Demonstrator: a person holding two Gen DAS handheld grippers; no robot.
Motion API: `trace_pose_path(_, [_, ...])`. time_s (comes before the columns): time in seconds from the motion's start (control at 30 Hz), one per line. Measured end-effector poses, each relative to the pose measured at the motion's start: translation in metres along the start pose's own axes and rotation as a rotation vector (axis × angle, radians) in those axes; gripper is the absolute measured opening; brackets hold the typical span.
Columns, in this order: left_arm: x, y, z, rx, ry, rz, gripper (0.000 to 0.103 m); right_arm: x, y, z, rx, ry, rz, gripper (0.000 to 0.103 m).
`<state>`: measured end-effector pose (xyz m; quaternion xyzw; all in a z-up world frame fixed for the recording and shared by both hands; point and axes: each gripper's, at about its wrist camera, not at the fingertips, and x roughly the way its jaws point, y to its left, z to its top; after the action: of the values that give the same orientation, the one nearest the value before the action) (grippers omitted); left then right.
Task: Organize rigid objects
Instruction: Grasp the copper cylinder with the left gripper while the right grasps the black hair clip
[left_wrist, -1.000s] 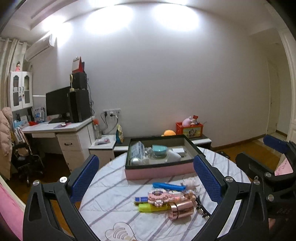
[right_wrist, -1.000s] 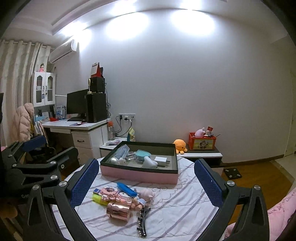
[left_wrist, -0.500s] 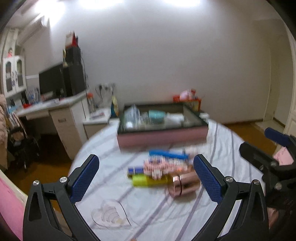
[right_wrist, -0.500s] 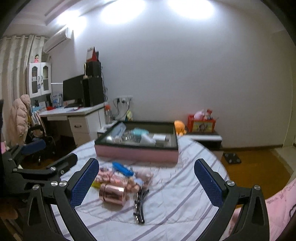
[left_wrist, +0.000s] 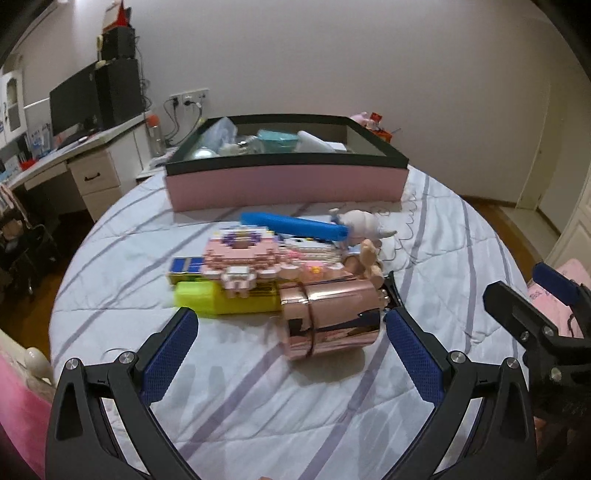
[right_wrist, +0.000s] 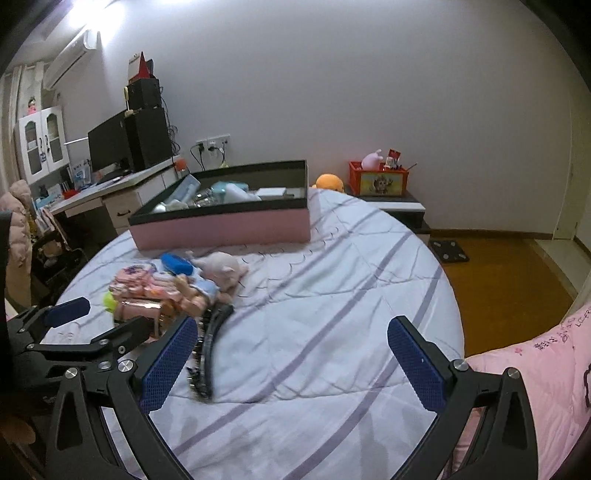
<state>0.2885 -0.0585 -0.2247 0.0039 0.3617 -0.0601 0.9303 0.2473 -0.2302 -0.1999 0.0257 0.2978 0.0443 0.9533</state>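
A pile of small objects lies on the round striped table (left_wrist: 258, 406): a rose-gold metal cup (left_wrist: 330, 317) on its side, a yellow tube (left_wrist: 225, 297), a pink block figure (left_wrist: 240, 254), a blue bar (left_wrist: 295, 225) and a small doll (left_wrist: 364, 223). My left gripper (left_wrist: 290, 354) is open, just short of the cup, its fingers on either side of it. My right gripper (right_wrist: 290, 363) is open and empty over the cloth, right of a black hair clip (right_wrist: 210, 347). The pink box (left_wrist: 284, 181) with a black rim holds several items.
A desk with a monitor (right_wrist: 110, 142) stands at the left. A low cabinet with an orange box (right_wrist: 378, 181) stands behind the table. Pink bedding (right_wrist: 535, 373) lies at the right. Wooden floor (right_wrist: 498, 269) shows past the table's right edge.
Both grippers have moved down and forward toward the table. The left one has closed in on the rose-gold cup. Both stay open.
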Motion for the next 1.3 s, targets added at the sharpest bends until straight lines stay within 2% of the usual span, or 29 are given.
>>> trace_pose_path(0.03, [0.004,-0.002,0.001,0.003,0.014,0.006,0.103,0.002,-0.002,-0.001,0.001,0.006,0.003,0.103])
trace_pose_path(0.1, [0.010,-0.004,0.001,0.009,0.025,0.014,0.097,0.008,-0.005,-0.001,0.007,0.023,0.008,0.103])
trace_pose_path(0.17, [0.017,-0.003,0.001,0.018,0.056,-0.016,0.082,0.013,-0.007,-0.001,0.012,0.036,0.014,0.103])
trace_pose_path(0.2, [0.018,-0.001,0.001,0.013,0.063,-0.024,0.078,0.016,-0.007,-0.001,0.015,0.045,0.021,0.103])
trace_pose_path(0.27, [0.021,-0.002,0.001,0.023,0.079,-0.018,0.063,0.020,-0.007,-0.002,0.017,0.054,0.022,0.103])
trace_pose_path(0.3, [0.021,-0.004,0.001,0.034,0.075,-0.008,0.061,0.022,-0.007,-0.002,0.016,0.059,0.025,0.103])
trace_pose_path(0.43, [0.016,0.003,0.000,0.026,0.062,-0.052,0.059,0.028,0.000,-0.001,-0.001,0.079,0.032,0.103])
trace_pose_path(0.7, [-0.013,0.028,-0.007,0.047,0.032,0.004,0.057,0.041,0.031,-0.002,-0.069,0.142,0.043,0.103])
trace_pose_path(0.93, [-0.020,0.057,-0.020,0.013,0.053,-0.014,0.057,0.050,0.066,-0.004,-0.142,0.198,0.070,0.103])
trace_pose_path(0.97, [-0.019,0.060,-0.022,0.007,0.060,-0.016,0.057,0.051,0.068,-0.005,-0.144,0.205,0.078,0.099])
trace_pose_path(1.03, [-0.017,0.064,-0.023,0.001,0.068,-0.026,0.057,0.058,0.071,-0.005,-0.147,0.237,0.092,0.085])
trace_pose_path(1.07, [-0.017,0.065,-0.024,-0.002,0.066,-0.031,0.057,0.061,0.073,-0.006,-0.153,0.251,0.087,0.069])
trace_pose_path(1.1, [-0.017,0.065,-0.024,0.000,0.066,-0.034,0.057,0.063,0.073,-0.007,-0.157,0.256,0.075,0.063])
trace_pose_path(1.17, [-0.016,0.064,-0.023,0.004,0.062,-0.034,0.057,0.064,0.072,-0.005,-0.153,0.262,0.081,0.061])
trace_pose_path(1.23, [-0.014,0.064,-0.022,0.002,0.063,-0.042,0.057,0.064,0.073,-0.003,-0.159,0.263,0.092,0.052])
trace_pose_path(1.27, [-0.013,0.063,-0.021,-0.001,0.062,-0.046,0.057,0.064,0.073,-0.002,-0.161,0.263,0.101,0.031])
trace_pose_path(1.3, [-0.012,0.062,-0.020,-0.001,0.066,-0.050,0.057,0.064,0.074,-0.001,-0.167,0.263,0.102,0.020])
